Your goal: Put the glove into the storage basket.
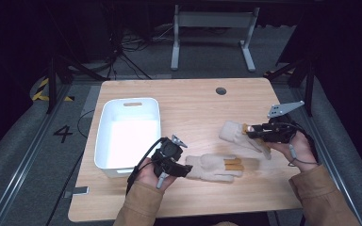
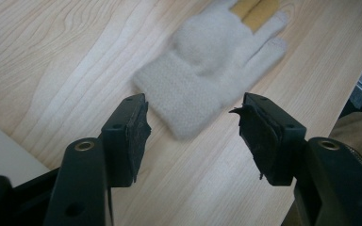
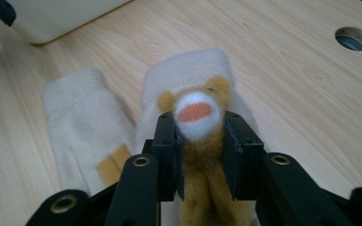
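Wooden table (image 1: 193,101), seen from above, carrying a white bin (image 1: 128,133) at its left half with a slot handle in the far wall; a round cable hole (image 1: 221,91) lies near the far edge. Two cream knitted gloves with ochre fingers lie right of the bin; the near glove (image 1: 214,167) rests flat, cuff toward the left gripper, fingers pointing to the person's right; the far glove (image 1: 242,135) lies just beyond it, its animal-face patch (image 3: 196,113) raised between the right jaws. Both forearms, in tan sleeves, enter from the bottom edge; the left hand (image 1: 152,177) wraps its tool from beneath, palm up, near the bin's front corner. Left gripper (image 2: 191,117) points at the near glove's cuff; its jaws stand wide apart, the cuff between and just ahead of them, nothing clasped. The right hand (image 1: 300,149) holds its tool level, aimed to the person's left. Right gripper (image 3: 200,134) has its jaws pressed against both sides of the far glove's ochre fabric, pinching it just below the face patch.
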{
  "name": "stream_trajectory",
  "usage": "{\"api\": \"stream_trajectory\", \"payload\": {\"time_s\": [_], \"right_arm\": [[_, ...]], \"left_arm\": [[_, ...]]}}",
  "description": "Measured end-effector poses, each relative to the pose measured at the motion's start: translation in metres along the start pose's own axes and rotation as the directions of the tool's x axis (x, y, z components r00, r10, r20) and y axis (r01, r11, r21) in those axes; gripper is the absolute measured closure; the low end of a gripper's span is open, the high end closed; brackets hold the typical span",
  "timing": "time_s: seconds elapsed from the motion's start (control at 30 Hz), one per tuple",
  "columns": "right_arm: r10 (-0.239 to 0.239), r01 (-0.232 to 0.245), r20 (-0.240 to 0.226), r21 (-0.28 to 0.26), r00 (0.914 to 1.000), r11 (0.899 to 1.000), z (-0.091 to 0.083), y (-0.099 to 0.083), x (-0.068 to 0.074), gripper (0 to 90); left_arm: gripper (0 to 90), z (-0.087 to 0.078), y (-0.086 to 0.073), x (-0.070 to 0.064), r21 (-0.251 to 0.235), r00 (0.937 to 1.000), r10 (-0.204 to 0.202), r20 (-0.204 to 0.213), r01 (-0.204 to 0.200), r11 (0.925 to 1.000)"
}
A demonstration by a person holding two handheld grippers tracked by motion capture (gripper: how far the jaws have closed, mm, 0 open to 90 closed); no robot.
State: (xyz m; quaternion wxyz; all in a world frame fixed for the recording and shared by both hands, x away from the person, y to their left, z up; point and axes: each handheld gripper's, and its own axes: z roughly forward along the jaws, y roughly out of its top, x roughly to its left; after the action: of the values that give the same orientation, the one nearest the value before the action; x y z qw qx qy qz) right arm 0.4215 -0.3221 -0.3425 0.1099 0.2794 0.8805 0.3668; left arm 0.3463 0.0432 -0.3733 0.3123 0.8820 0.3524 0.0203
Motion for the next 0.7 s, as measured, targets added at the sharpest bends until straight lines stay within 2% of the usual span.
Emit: {"api": "stream_trajectory", "payload": {"time_s": [0.37, 0.7], "right_arm": [[-0.075, 0.078, -0.06, 0.037, 0.9953, 0.996, 0.013, 0.022, 0.022, 69.3], [-0.122, 0.128, -0.094, 0.051, 0.988, 0.991, 0.023, 0.03, 0.041, 69.2]], "left_arm": [[42.7, -0.007, -0.009, 0.003, -0.002, 0.9995, -0.025, -0.017, 0.025, 0.9997], [42.7, -0.008, -0.01, 0.003, -0.005, 0.9993, -0.032, -0.021, 0.032, 0.9995]]}}
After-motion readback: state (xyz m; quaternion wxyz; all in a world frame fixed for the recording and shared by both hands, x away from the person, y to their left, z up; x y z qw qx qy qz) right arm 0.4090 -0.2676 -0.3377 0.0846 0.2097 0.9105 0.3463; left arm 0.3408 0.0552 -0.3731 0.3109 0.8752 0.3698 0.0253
